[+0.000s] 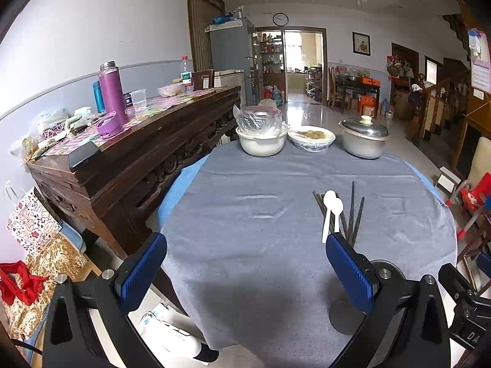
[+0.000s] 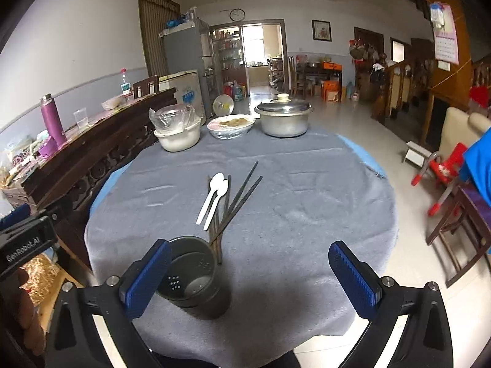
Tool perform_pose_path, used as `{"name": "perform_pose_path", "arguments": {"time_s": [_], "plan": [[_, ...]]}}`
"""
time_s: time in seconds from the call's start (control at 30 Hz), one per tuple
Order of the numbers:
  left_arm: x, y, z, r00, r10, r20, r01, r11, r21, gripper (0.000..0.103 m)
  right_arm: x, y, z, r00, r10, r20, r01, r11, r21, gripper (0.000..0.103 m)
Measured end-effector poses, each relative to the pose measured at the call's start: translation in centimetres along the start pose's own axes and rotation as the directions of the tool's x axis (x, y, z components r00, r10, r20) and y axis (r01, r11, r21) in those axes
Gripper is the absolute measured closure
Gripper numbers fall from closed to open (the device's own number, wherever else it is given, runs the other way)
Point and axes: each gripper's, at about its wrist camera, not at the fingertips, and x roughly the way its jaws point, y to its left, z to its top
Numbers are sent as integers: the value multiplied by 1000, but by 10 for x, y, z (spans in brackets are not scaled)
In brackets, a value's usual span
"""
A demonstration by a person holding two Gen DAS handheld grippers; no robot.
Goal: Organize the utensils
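Two white plastic spoons point(image 2: 213, 197) lie side by side on the grey tablecloth, beside several dark chopsticks point(image 2: 241, 199) fanned out to their right. A dark metal utensil holder point(image 2: 193, 276) with a perforated insert stands upright near the table's front, just inside my right gripper's left finger. My right gripper point(image 2: 248, 276) is open and empty above the front edge. My left gripper point(image 1: 245, 266) is open and empty, left of the holder point(image 1: 383, 271). The spoons point(image 1: 331, 211) and chopsticks point(image 1: 353, 211) lie beyond its right finger.
A white basin with a plastic-covered bowl point(image 2: 178, 135), a wrapped dish of food point(image 2: 230, 125) and a lidded metal pot point(image 2: 284, 116) stand at the table's far edge. A cluttered dark wooden sideboard point(image 1: 132, 153) runs along the left. Chairs point(image 2: 454, 236) stand at the right.
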Motion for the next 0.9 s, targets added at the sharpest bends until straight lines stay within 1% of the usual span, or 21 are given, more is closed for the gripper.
{"name": "perform_pose_path", "arguments": {"time_s": [0.23, 0.33, 0.63, 0.9], "plan": [[5, -6, -2, 1000, -24, -18, 24, 1000, 6, 0, -2, 0, 1, 998, -51, 24, 52, 999, -11, 0], [6, -10, -3, 999, -30, -25, 30, 999, 12, 0, 2, -3, 2, 999, -50, 11, 50, 999, 1, 0], [10, -23, -8, 997, -57, -55, 59, 998, 31, 0, 13, -11, 0, 993, -119, -17, 119, 993, -3, 0], [8, -42, -11, 996, -66, -60, 71, 995, 76, 0, 14, -14, 1, 988, -156, -15, 156, 988, -15, 0]]}}
